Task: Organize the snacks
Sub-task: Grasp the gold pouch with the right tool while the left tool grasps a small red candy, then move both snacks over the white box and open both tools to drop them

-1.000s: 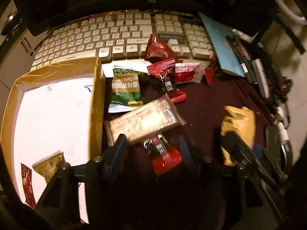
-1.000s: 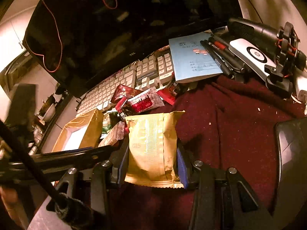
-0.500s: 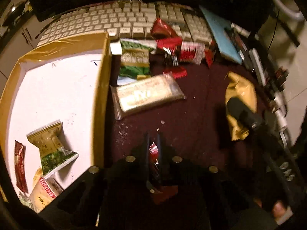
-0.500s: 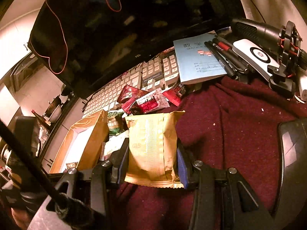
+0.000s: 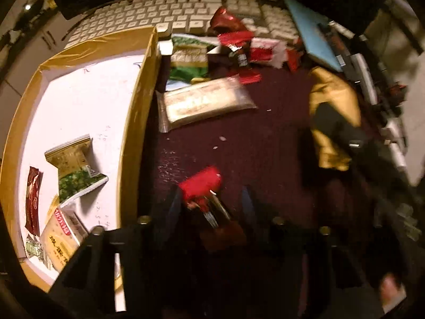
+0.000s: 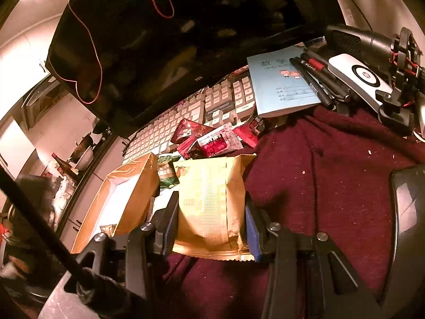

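Note:
My left gripper (image 5: 209,202) is open, its jaws wide apart, and a small red snack packet (image 5: 203,187) lies loose between them over the maroon cloth, just right of the cardboard box (image 5: 135,111). The box holds several snack packets, among them a green and gold one (image 5: 75,168). A clear biscuit pack (image 5: 204,102), a green pack (image 5: 188,63) and red packets (image 5: 239,40) lie beyond. My right gripper (image 6: 211,214) is shut on a yellow snack bag (image 6: 211,199), which also shows in the left wrist view (image 5: 332,101).
A white keyboard (image 5: 170,13) and a monitor (image 6: 159,40) stand at the back. A blue notebook (image 6: 281,79), pens (image 6: 316,77) and a microphone (image 6: 372,45) lie at the right. The maroon cloth (image 6: 332,172) covers the desk.
My left gripper closed on the red packet and lifted it toward the box, then its jaws opened and the packet now sits loose between them. The right gripper keeps holding the yellow bag.

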The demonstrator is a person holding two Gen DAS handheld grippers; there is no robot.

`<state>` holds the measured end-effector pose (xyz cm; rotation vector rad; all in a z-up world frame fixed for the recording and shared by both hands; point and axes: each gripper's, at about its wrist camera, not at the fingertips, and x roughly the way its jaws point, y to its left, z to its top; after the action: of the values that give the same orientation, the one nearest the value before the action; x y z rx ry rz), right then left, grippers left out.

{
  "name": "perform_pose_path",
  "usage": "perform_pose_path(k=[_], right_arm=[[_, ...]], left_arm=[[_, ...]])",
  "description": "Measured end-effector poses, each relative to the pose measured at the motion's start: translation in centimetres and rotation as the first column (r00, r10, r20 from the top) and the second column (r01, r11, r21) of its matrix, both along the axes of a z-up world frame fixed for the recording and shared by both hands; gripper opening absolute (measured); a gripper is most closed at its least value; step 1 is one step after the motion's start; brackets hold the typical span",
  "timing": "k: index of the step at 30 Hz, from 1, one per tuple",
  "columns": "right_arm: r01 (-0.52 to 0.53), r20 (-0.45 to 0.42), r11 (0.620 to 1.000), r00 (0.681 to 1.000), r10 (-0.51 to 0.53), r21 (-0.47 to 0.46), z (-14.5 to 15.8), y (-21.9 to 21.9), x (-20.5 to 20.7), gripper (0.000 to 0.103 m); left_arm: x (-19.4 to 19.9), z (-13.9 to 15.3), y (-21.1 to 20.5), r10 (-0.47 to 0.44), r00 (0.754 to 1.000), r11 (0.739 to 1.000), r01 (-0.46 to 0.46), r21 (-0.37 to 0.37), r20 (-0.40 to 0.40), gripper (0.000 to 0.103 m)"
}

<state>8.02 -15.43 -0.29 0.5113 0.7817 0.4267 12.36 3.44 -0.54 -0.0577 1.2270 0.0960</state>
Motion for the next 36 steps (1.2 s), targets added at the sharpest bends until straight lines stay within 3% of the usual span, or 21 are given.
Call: perform_pose_path(k=[5,6,9,12,16,19,22,27,32,36], right_arm=[[-0.007,0.003,1.000,1.000,0.007,0.000,0.0,0.1,0.0,0.044],[-0.014,0.003,1.000,1.000,0.014,-0.003,0.0,0.2,0.0,0.044],[-0.035,0.016,0.999,0.999,0.035,-0.005,0.2,0.6,-0.1,0.044],[-0.049,0.023,0.999,0.999,0.049,-0.009,0.2,0.8,-0.1,0.044],[-0.065,0.014,0.998,0.998,0.065,-0.005,0.2,0.9,0.0,0.044],[-0.105,0.011,0.994,0.994,0.105,0.003,1.0,1.6,-0.1,0.044],[-0.204,0.042,0.979,0.978,0.205,-0.021,2.9,4.3,-0.9,0.043],[-0.386,0.056,0.919,0.919,0.391,-0.076,5.7,10.9,-1.9,0.043],[-0.466,0.006,0.875,0.882,0.470,-0.130,5.7,15.7,-0.5,0.043],[-0.486,-0.059,0.858,0.874,0.483,-0.167,4.5,19.1,1.9,0.043]], left_arm=[[-1.7,-0.1,-0.3,-0.007,0.995,0.999,0.003,0.041,0.095,0.034],[-2.2,0.0,-0.4,-0.011,0.993,0.999,0.006,0.038,0.121,0.025],[-3.8,0.8,0.2,-0.003,0.984,0.997,0.016,-0.073,0.178,0.025],[-4.6,1.8,1.1,0.019,0.975,0.994,0.005,-0.106,0.223,0.025],[-6.3,3.6,2.6,0.044,0.964,0.970,0.022,-0.244,0.261,0.025],[-7.9,5.4,4.3,0.071,0.952,0.963,0.012,-0.268,0.297,0.025],[-8.5,6.7,7.3,0.122,0.938,0.962,-0.032,-0.270,0.325,0.025],[-9.3,7.2,12.3,0.202,0.912,0.964,-0.121,-0.236,0.358,0.025],[-8.6,5.4,15.5,0.247,0.914,0.965,-0.200,-0.170,0.323,0.025],[-7.8,4.3,17.0,0.259,0.918,0.964,-0.228,-0.136,0.300,0.025]])
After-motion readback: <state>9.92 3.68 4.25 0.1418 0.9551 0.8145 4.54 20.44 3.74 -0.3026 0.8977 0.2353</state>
